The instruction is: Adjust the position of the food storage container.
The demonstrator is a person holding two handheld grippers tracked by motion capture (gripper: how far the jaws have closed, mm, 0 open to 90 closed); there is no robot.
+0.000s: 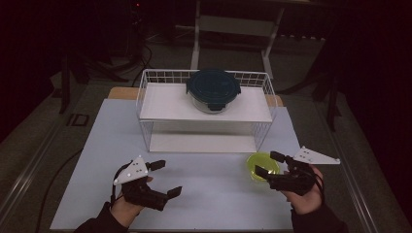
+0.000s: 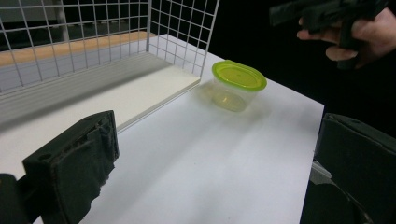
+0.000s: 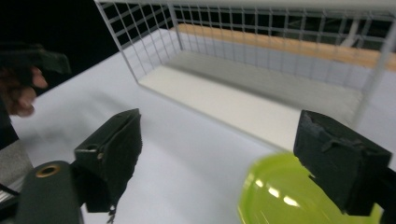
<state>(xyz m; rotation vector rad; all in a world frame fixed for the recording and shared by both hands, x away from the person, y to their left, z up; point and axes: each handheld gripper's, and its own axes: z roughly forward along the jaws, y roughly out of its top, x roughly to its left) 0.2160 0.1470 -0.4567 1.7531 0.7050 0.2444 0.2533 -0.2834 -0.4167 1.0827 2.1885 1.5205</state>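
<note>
1. Your right gripper [image 1: 270,163] hangs over the small clear tub with the yellow-green lid [image 1: 262,166], its jaws spread wide and empty; in the right gripper view the lid [image 3: 285,196] lies low between and under the two pads, touching neither as far as can be told.
2. The tub stands on the white table [image 1: 97,145], just in front of the right end of the white wire rack [image 1: 145,97], near but apart from its lower shelf [image 2: 140,88].
3. Your left gripper [image 1: 165,177] idles at the near left, jaws parted, nothing between them.
4. On the rack's upper shelf sits a round container with a dark lid [image 1: 213,87], well apart from both hands.
5. Step in hand, by judgement: the approach to grasp the tub.
6. The next move calls for lowering the right jaws astride the tub's walls, below the lid rim, then closing squarely; a light tub may skid or tip if one pad lands first.
</note>
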